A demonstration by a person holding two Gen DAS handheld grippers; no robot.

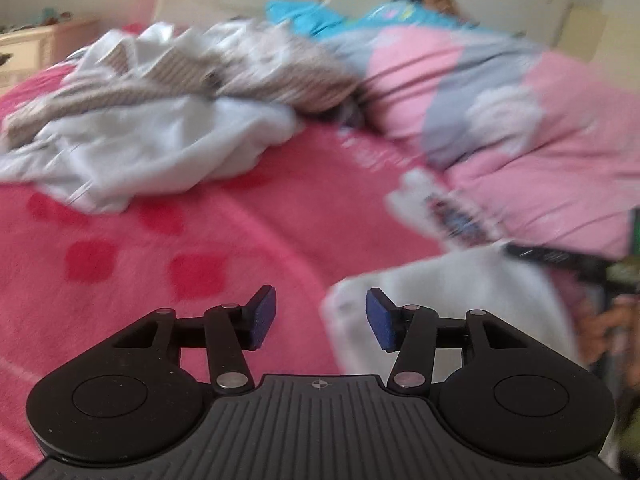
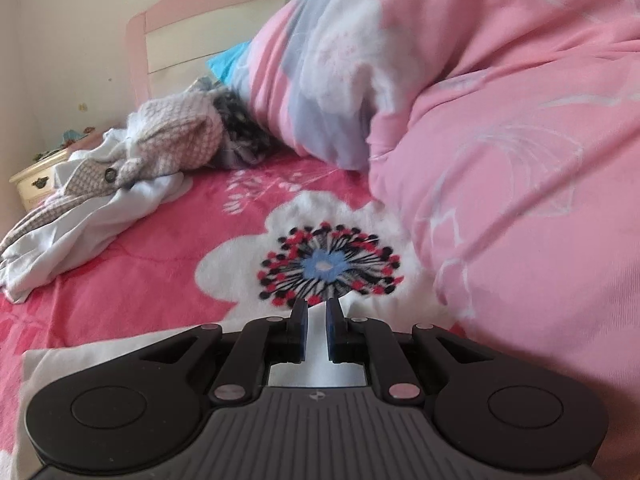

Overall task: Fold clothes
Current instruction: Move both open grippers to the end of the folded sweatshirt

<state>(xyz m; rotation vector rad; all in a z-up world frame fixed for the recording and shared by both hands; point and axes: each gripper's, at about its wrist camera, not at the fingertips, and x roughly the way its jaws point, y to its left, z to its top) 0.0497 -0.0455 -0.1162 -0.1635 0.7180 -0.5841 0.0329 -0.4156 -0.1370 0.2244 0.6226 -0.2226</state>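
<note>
Bed cover (image 2: 160,264): it is lying flat, red-pink, with a big white flower.
Pink quilt (image 2: 520,160): it is sitting bunched up on the right.
Pile of clothes (image 1: 152,120): it is waiting far back on the left, white and checked things mixed up.
White cloth (image 2: 80,360): it is lying close under both grippers.
Left gripper (image 1: 321,318): its fingers are standing apart, nothing between them.
Right gripper (image 2: 317,328): its fingers are nearly together, maybe pinching the white cloth; the view is poor.
</note>
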